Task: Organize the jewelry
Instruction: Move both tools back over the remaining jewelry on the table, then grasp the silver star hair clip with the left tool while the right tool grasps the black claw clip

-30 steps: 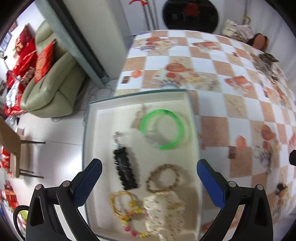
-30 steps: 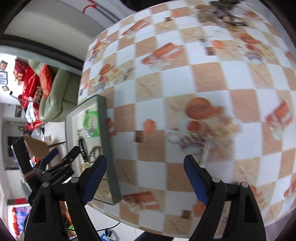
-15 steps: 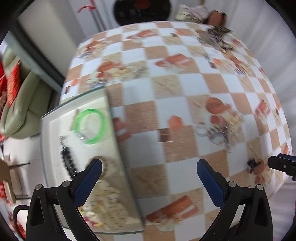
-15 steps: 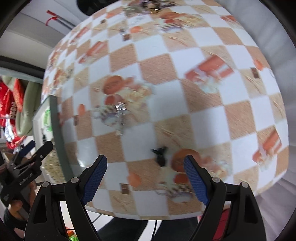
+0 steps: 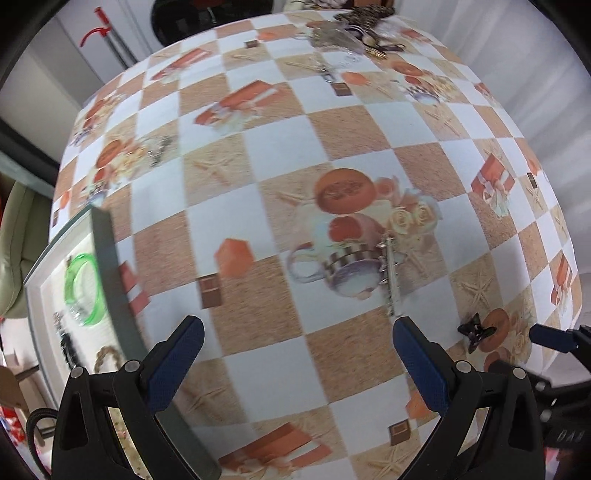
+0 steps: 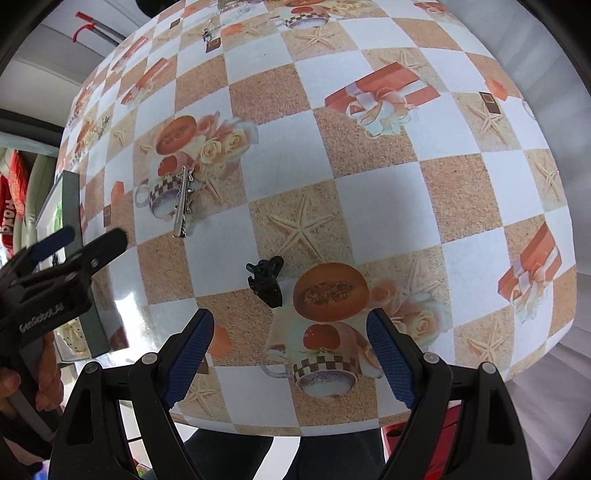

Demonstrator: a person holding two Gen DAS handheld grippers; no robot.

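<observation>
A: What's on my left feed right now?

B: I have the left gripper (image 5: 295,363) hovering over the counter (image 5: 280,155), which wears a checkered orange-and-white cloth printed with melons, roses and teacups. Its jaws are spread wide, nothing between them. Just ahead of the right-hand blue pad lies a slim silver metal hair clip with small spikes (image 5: 388,275), resting across a printed teacup.

A: And the tray?

B: The shallow white tray with a grey-green rim (image 5: 107,258) sits at the counter's left edge. Inside I can see a translucent green plastic bangle (image 5: 79,290) against the near wall, a string of black beads (image 5: 66,345) below it and a tan beaded bracelet (image 5: 107,356) partly hidden behind my left finger.

A: Right feed?

B: The right gripper (image 6: 290,352) is released too, jaws wide apart, nothing held. A small black plastic claw clip (image 6: 266,280) lies on the cloth just beyond the fingertips, beside a printed melon half. The silver clip (image 6: 183,201) is farther off to the left, well apart from the black one. At the far left edge I can see the other gripper (image 6: 79,243) over the tray's rim (image 6: 72,199).

A: Anything at the far end?

B: A heap of mixed jewelry (image 5: 354,31), too blurred to sort out.
</observation>
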